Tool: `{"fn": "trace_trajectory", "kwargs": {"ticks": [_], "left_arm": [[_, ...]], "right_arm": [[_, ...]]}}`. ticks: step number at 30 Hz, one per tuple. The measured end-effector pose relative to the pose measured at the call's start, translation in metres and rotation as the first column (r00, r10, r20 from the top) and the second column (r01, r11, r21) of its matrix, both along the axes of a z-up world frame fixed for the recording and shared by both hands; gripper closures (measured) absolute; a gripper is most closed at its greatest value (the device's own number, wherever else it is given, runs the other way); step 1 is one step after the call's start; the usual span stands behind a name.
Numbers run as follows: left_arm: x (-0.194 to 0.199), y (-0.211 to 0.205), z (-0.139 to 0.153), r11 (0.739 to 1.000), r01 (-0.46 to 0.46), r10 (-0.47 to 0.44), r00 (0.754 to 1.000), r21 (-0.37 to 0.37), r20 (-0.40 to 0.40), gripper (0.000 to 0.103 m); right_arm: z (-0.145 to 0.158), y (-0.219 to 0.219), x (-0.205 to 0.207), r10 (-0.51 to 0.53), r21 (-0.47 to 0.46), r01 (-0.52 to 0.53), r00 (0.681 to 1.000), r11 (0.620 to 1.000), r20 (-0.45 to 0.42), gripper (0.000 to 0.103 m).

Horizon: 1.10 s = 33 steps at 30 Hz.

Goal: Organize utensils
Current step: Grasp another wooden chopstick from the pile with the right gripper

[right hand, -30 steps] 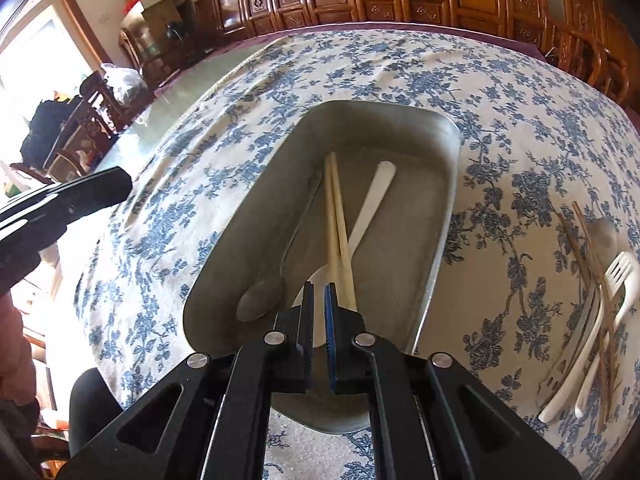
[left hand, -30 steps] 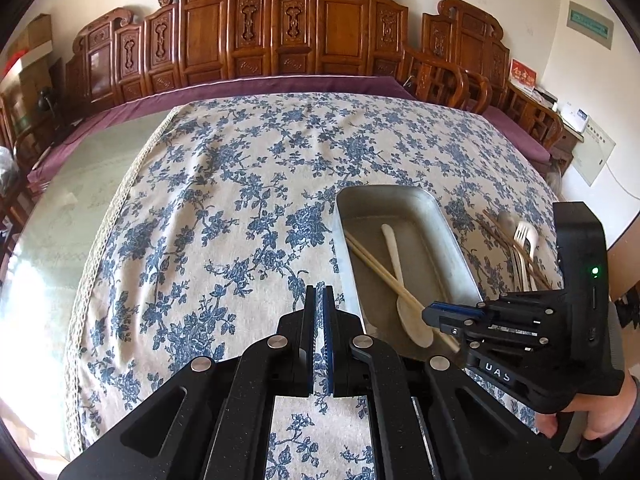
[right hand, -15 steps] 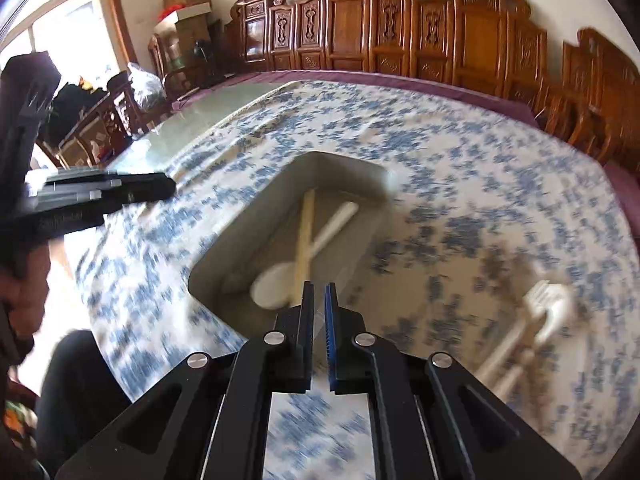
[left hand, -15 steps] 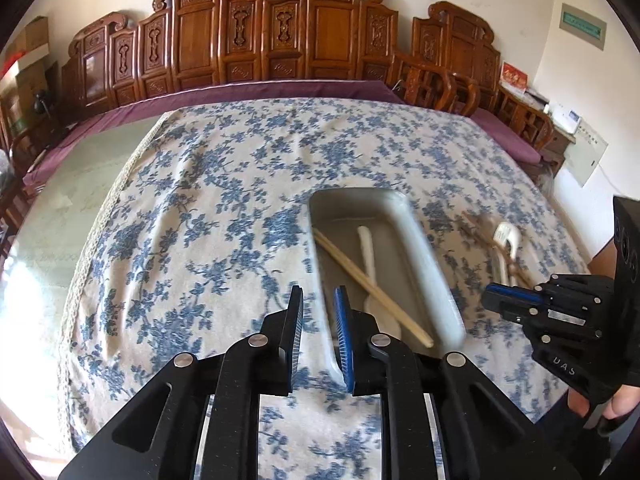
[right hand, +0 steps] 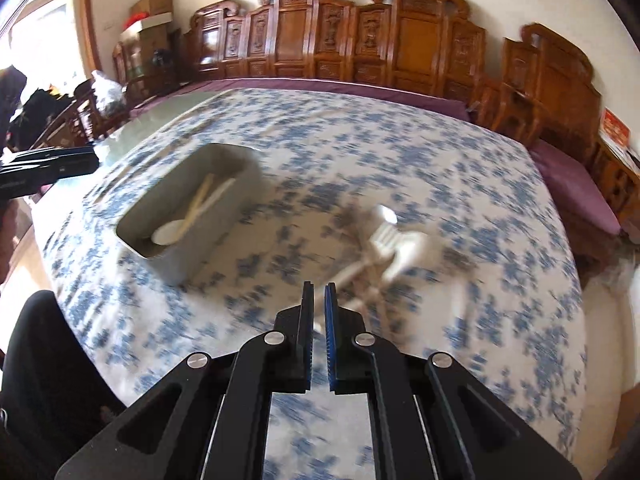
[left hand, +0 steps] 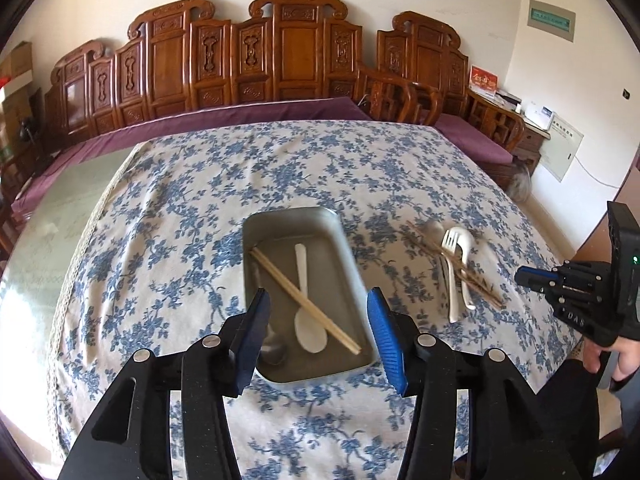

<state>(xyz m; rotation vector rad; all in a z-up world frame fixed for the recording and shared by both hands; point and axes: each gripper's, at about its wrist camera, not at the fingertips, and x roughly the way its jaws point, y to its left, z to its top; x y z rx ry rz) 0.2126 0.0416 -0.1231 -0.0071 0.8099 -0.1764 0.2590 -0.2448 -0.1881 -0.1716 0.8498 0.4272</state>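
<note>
While tongs (left hand: 316, 334) gape, tray (left hand: 344, 264) beneath

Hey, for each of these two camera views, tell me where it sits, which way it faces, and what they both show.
Left wrist: rides the left claw, whose jaws have just been opening with nothing between them; faces down over the metal tray; the right claw and a hand show at right.
Right wrist: rides the shut right claw; faces the blurred loose utensils; the left claw shows at left.
Shared: tray, utensils, floral tablecloth, carved chairs.
</note>
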Motion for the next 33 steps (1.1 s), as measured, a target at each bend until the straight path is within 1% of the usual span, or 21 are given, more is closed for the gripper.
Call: {"fn": "trace_trajectory", "kwargs": {"ticks": [3, 6, 15, 18, 23, 33], "left_arm": [[-0.003, -0.010, -0.003, 1.000, 0.005, -0.005, 1.000, -0.017, -0.003, 0.055], [-0.005, -0.020, -0.009, 0.999, 0.015, -0.015, 1.000, -0.029, -0.019, 0.055], [-0.004, -0.050, -0.031, 0.998, 0.045, -0.047, 0.997, -0.033, -0.065, 0.055], [-0.003, -0.060, -0.037, 0.998, 0.056, -0.058, 0.995, -0.027, -0.076, 0.055], [0.000, -0.071, -0.044, 0.997, 0.071, -0.072, 0.993, -0.017, -0.094, 0.055], [0.003, -0.080, -0.051, 0.997, 0.077, -0.076, 0.990, 0.000, -0.120, 0.055]], "right_arm": [[-0.008, -0.017, 0.002, -0.029, 0.004, 0.029, 0.999, 1.000, -0.016, 0.096], [-0.019, -0.026, 0.004, -0.035, 0.008, 0.035, 0.999, 0.999, -0.031, 0.096], [-0.060, -0.029, 0.024, -0.028, -0.006, 0.028, 0.996, 1.000, -0.089, 0.095], [-0.066, -0.028, 0.032, -0.024, -0.012, 0.023, 0.995, 1.000, -0.097, 0.094], [-0.070, -0.024, 0.040, -0.017, -0.047, 0.013, 0.995, 0.999, -0.098, 0.094], [-0.087, -0.022, 0.052, -0.009, -0.049, 0.002, 0.990, 0.999, -0.138, 0.094]]}}
